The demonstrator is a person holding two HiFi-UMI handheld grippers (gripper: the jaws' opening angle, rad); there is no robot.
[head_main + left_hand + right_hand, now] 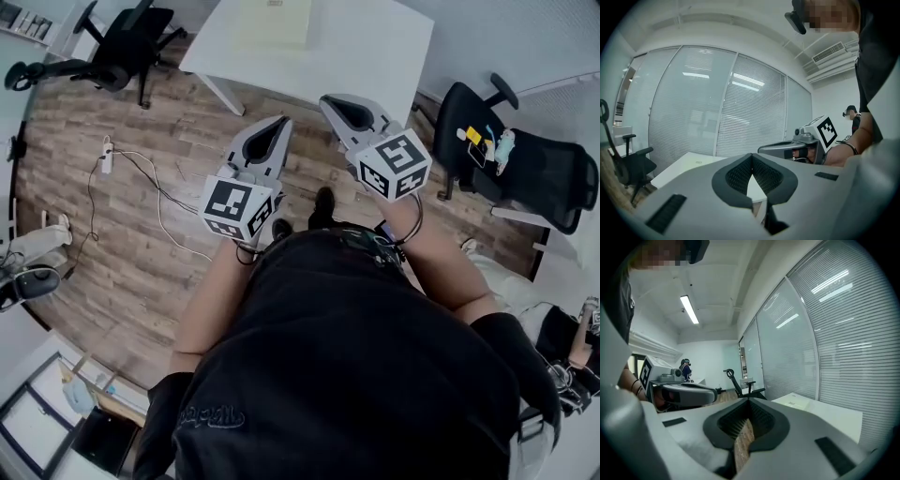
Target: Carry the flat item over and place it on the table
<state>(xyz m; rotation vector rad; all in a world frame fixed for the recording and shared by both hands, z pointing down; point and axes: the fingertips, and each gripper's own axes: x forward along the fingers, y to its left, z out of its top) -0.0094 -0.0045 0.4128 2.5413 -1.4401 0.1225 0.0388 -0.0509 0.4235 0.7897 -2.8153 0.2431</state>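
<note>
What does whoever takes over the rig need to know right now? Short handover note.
Left gripper: shut, empty, held in front of the person.
Right gripper: shut, empty, beside the left one.
Flat item: pale yellow, lying on the white table ahead; neither gripper touches it.
Done: the item is on a table, so the placing looks finished.
Left: probably nothing. The pictures cannot show whether this is the target table; if it is not, walk up and grasp the item.
</note>
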